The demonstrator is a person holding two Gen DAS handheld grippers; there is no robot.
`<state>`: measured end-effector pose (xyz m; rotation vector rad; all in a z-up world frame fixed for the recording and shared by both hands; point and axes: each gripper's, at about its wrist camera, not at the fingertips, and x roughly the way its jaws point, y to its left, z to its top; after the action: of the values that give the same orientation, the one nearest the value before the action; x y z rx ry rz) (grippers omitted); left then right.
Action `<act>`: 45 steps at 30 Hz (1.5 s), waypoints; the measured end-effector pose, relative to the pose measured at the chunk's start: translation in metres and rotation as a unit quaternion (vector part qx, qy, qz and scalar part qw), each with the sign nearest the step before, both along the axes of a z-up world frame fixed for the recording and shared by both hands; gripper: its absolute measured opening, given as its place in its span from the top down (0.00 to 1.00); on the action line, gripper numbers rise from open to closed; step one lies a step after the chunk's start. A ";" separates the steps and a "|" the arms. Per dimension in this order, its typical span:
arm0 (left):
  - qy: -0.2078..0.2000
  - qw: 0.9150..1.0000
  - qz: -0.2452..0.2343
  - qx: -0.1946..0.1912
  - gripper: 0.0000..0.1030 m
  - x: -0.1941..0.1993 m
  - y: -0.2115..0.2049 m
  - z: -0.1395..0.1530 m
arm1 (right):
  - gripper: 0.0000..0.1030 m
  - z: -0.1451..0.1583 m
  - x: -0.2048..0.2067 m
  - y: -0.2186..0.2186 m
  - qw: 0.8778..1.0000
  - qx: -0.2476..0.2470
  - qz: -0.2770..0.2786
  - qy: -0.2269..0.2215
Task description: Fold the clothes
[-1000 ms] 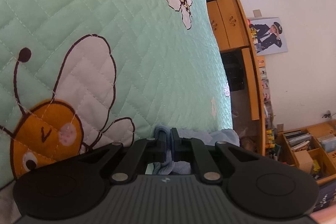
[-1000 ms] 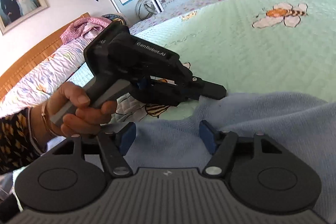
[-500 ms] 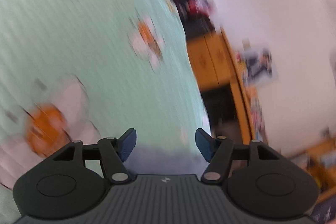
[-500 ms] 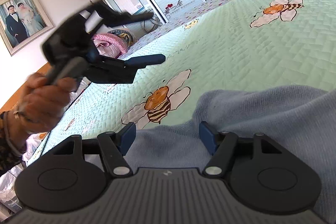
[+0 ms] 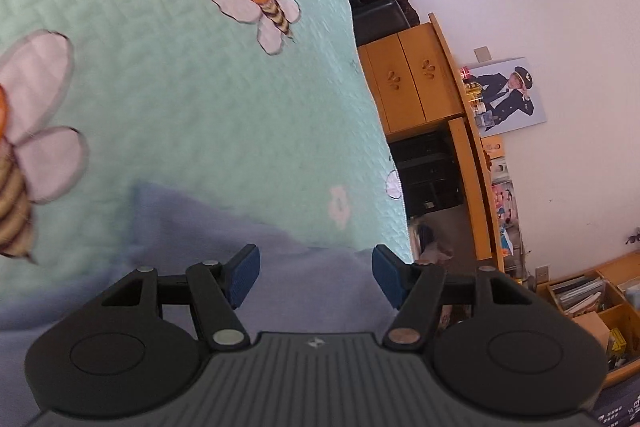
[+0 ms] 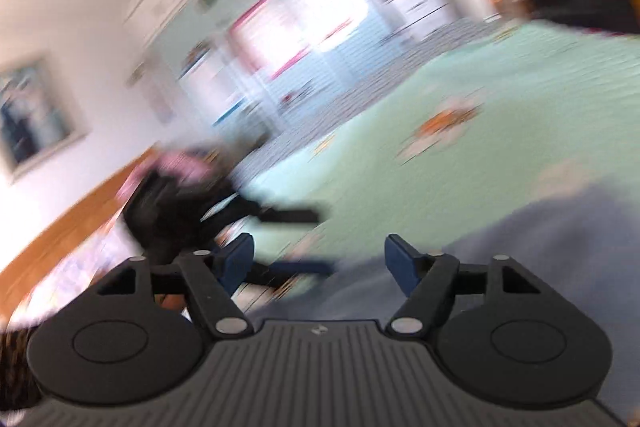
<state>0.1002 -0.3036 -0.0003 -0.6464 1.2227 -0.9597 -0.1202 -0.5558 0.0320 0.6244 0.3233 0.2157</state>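
A light blue garment [image 5: 224, 239] lies on the mint green bee-print quilt [image 5: 168, 75]. In the left wrist view my left gripper [image 5: 314, 269] hovers over the cloth's far edge, open, with nothing between its blue pads [image 5: 244, 271]. The right wrist view is blurred by motion. There my right gripper [image 6: 318, 261] stands over the same blue garment [image 6: 540, 235], its jaws opening and nothing gripped. The left gripper's black body [image 6: 208, 203] shows at the left of that view, fingers spread.
The bed's right edge drops to a floor beside a wooden cabinet [image 5: 412, 79] and shelf unit [image 5: 472, 187]. Boxes of books [image 5: 588, 299] stand at lower right. A wooden headboard [image 6: 68, 231] and pink bedding [image 6: 180, 167] are at the left in the right wrist view.
My left gripper let go of the blue cloth, opened and rose, drawing back. My right gripper swung fast across the bed, tilting and widening slightly.
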 end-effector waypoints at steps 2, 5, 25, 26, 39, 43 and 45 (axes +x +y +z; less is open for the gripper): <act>-0.009 1.000 0.003 0.029 0.34 -0.004 -0.012 -0.010 | 0.22 0.001 -0.016 -0.027 0.999 0.007 -0.052 -0.004; -0.018 0.999 0.013 0.043 0.36 -0.012 -0.015 -0.028 | 0.22 -0.010 -0.031 -0.061 0.995 0.021 -0.091 0.017; -0.169 0.971 -0.079 0.148 0.19 -0.092 -0.092 -0.006 | 0.22 -0.067 -0.104 -0.102 0.965 0.198 -0.154 0.078; -0.167 0.971 -0.079 0.152 0.19 -0.090 -0.093 -0.004 | 0.22 -0.070 -0.113 -0.099 0.963 0.214 -0.151 0.069; -0.168 0.975 -0.067 0.133 0.06 -0.101 -0.096 -0.011 | 0.14 -0.058 -0.075 -0.052 0.967 0.138 -0.104 0.185; -0.177 0.971 -0.079 0.139 0.01 -0.105 -0.102 -0.010 | 0.14 -0.064 -0.063 -0.051 0.968 0.144 -0.111 0.174; -0.167 0.974 -0.076 0.130 0.00 -0.101 -0.099 -0.011 | 0.01 -0.066 -0.056 -0.053 0.968 0.150 -0.110 0.166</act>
<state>-0.0012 -0.4029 -0.0116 -0.1762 1.0815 -0.9697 -0.1762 -0.6085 -0.0344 0.9942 0.5463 -0.0576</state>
